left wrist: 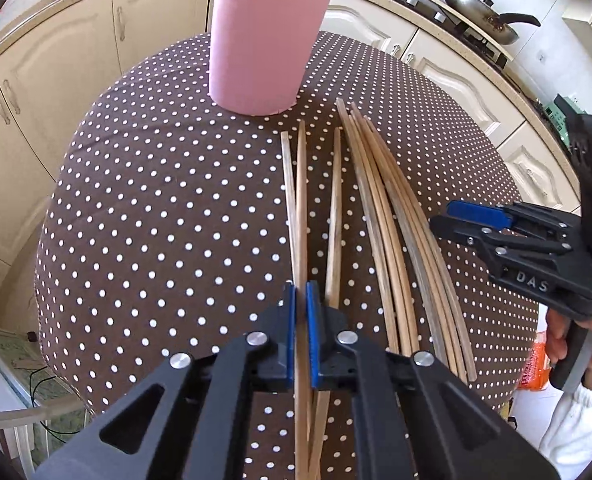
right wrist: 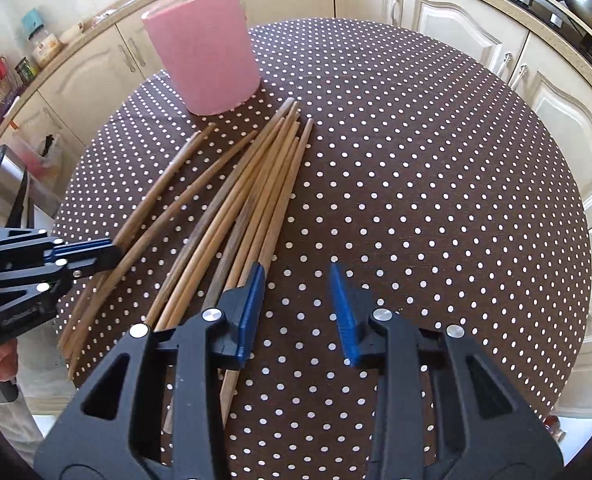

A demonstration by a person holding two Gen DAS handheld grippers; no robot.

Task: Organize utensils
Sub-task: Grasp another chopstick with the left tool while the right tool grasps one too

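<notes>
A pink cylindrical holder (left wrist: 263,40) (right wrist: 203,56) stands at the far side of the round table with the brown polka-dot cloth (left wrist: 155,220) (right wrist: 416,200); two sticks poke out of its top. Several wooden chopsticks (left wrist: 392,232) (right wrist: 251,200) lie bundled on the cloth, and a few loose ones (left wrist: 338,200) lie to their left. My left gripper (left wrist: 303,316) (right wrist: 113,250) is shut on a chopstick (left wrist: 302,200) that runs away between its blue pads. My right gripper (right wrist: 298,304) (left wrist: 442,216) is open over bare cloth, its left finger beside the bundle's right edge.
Cream kitchen cabinets (left wrist: 55,80) (right wrist: 456,32) curve around the table. A stove with a dark pan (left wrist: 480,8) sits on the counter at the back right. Jars and a rack (right wrist: 23,64) stand on the left counter. A hand (left wrist: 564,340) holds the right gripper's handle.
</notes>
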